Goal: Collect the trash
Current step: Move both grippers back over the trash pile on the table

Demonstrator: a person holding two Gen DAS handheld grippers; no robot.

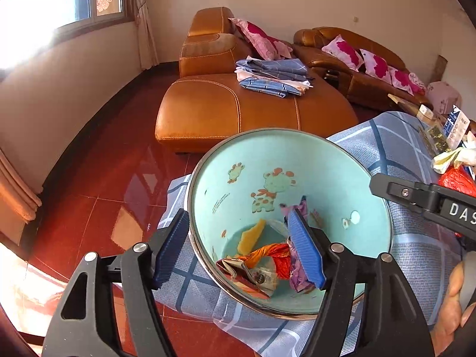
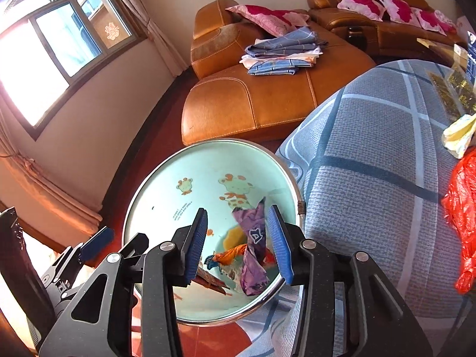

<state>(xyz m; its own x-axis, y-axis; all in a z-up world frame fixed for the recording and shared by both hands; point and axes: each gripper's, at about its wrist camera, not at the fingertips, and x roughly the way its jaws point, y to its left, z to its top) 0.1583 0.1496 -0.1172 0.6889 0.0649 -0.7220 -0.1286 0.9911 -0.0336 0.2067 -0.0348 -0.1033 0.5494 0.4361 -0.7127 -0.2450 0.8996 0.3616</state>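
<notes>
A pale blue bin with cartoon giraffes and a metal rim stands tilted against the edge of a table. My left gripper is open and straddles the rim: one blue pad is outside the wall, the other is inside. In the right wrist view my right gripper hangs open over the bin. A purple wrapper lies loose between its pads, close to the right one. An orange wrapper, a yellow scrap and a red-gold packet rest at the bottom.
The table wears a blue-grey plaid cloth. A red plastic bag and crumpled pale paper lie on it at the right, with boxes behind. An orange leather sofa with folded cloths stands beyond, on a red tiled floor.
</notes>
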